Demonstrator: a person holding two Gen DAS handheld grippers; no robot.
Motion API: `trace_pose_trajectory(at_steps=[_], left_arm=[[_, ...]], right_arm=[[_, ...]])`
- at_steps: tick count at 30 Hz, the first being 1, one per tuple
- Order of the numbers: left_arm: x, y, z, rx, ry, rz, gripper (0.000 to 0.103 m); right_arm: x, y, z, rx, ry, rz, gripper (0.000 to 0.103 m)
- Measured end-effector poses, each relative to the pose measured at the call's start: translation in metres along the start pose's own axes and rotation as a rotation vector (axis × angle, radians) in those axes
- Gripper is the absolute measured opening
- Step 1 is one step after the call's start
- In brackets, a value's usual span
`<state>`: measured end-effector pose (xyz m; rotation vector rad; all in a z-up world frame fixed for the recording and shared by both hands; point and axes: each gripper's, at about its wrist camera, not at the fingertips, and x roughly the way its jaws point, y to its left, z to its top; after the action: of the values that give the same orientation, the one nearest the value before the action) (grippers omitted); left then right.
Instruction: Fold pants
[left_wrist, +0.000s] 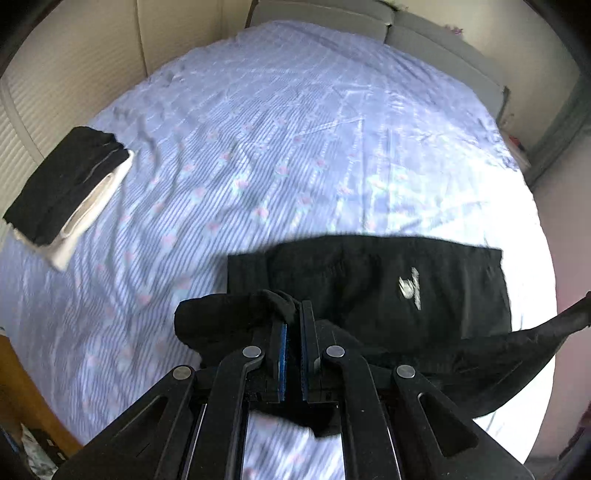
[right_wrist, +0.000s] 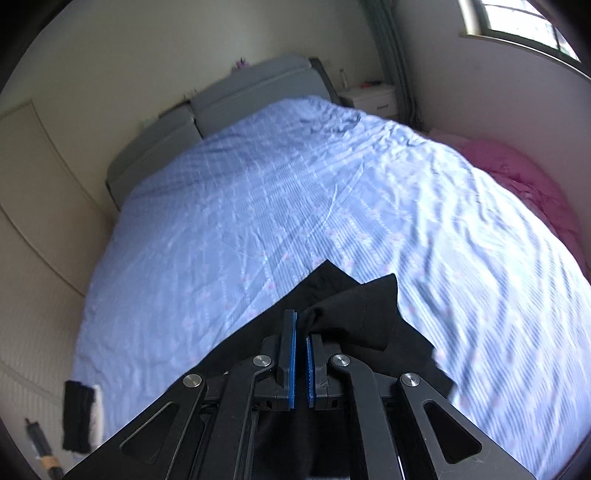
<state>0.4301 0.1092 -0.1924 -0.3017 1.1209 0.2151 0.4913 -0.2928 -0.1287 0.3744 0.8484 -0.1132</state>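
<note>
Pants (left_wrist: 388, 288), one pair, between two hand-held grippers (left_wrist: 293, 314) (right_wrist: 301, 325); one folded stack (left_wrist: 70, 184).

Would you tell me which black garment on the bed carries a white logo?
The black pants clamped in the left hand-held gripper; the folded black garment near the bed's left edge looks plain.

Black pants (left_wrist: 388, 280) with a white logo (left_wrist: 410, 288) — bedsheet (left_wrist: 258, 147) blue-striped, pink-dotted.

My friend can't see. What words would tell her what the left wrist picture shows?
The left gripper is shut on bunched fabric of black pants lying on a bed with a blue striped sheet. A folded black and white clothes pile sits far left.
</note>
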Motion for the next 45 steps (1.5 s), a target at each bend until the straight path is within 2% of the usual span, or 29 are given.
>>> trace_pose_trajectory(at_steps=[4, 8, 12, 14, 16, 17, 19, 24, 27, 28, 29, 30, 31, 33, 35, 38, 41, 44, 45], left_arm=[[0.051, -0.006, 0.03, 0.026, 0.044, 0.042, 0.008], [0.098, -0.007, 0.043, 0.042, 0.113, 0.091, 0.008], [0.128, -0.003, 0.05, 0.019, 0.163, 0.106, 0.01], [0.137, -0.003, 0.054, 0.021, 0.185, 0.091, 0.012], [0.137, -0.004, 0.059, 0.02, 0.196, 0.066, 0.022], [0.136, -0.003, 0.062, 0.015, 0.187, 0.048, 0.026], [0.127, -0.004, 0.063, 0.015, 0.169, 0.01, 0.038], [0.095, -0.011, 0.052, 0.116, 0.091, -0.03, 0.045], [0.083, -0.013, 0.046, 0.125, 0.087, -0.045, 0.051], [0.079, -0.016, 0.043, 0.14, 0.09, -0.048, 0.059], [0.074, -0.02, 0.041, 0.15, 0.084, -0.062, 0.07], [0.069, -0.021, 0.042, 0.135, 0.071, -0.081, 0.092], [0.064, -0.019, 0.044, 0.1, 0.057, -0.11, 0.096], [0.054, -0.021, 0.048, 0.064, 0.055, -0.152, 0.096], [0.041, -0.029, 0.048, 0.083, 0.025, -0.124, 0.096], [0.017, -0.049, 0.033, 0.191, -0.014, -0.131, 0.096], [-0.001, -0.071, 0.003, 0.355, -0.041, -0.2, 0.095], [-0.014, -0.105, -0.046, 0.631, -0.108, -0.24, 0.09], [-0.014, -0.122, -0.07, 0.77, -0.129, -0.25, 0.087]], right_arm=[[0.074, 0.008, 0.014, -0.035, 0.081, -0.019, 0.006], [0.139, 0.018, 0.017, -0.048, 0.184, -0.037, 0.006], [0.174, 0.03, 0.015, -0.104, 0.236, -0.04, 0.006], [0.181, 0.037, 0.013, -0.152, 0.277, -0.031, 0.01], [0.172, 0.041, 0.011, -0.19, 0.271, -0.036, 0.028], [0.164, 0.042, 0.009, -0.199, 0.253, -0.032, 0.033], [0.138, 0.043, 0.006, -0.238, 0.185, -0.027, 0.047], [0.065, 0.036, -0.005, -0.386, 0.036, -0.074, 0.059], [0.036, 0.028, -0.02, -0.434, 0.038, -0.072, 0.06], [0.027, 0.026, -0.026, -0.445, 0.04, -0.076, 0.06], [0.02, 0.024, -0.033, -0.451, 0.049, -0.077, 0.06], [0.014, 0.022, -0.041, -0.454, 0.065, -0.07, 0.06], [0.009, 0.019, -0.048, -0.447, 0.08, -0.06, 0.06], [0.002, 0.018, -0.06, -0.423, 0.115, -0.057, 0.06], [-0.006, 0.015, -0.069, -0.389, 0.132, -0.021, 0.06], [-0.015, 0.001, -0.081, -0.328, 0.155, 0.008, 0.06], [-0.017, -0.018, -0.093, -0.285, 0.197, 0.016, 0.06], [-0.018, -0.044, -0.11, -0.276, 0.262, -0.024, 0.06], [-0.02, -0.055, -0.116, -0.272, 0.281, -0.039, 0.06]])
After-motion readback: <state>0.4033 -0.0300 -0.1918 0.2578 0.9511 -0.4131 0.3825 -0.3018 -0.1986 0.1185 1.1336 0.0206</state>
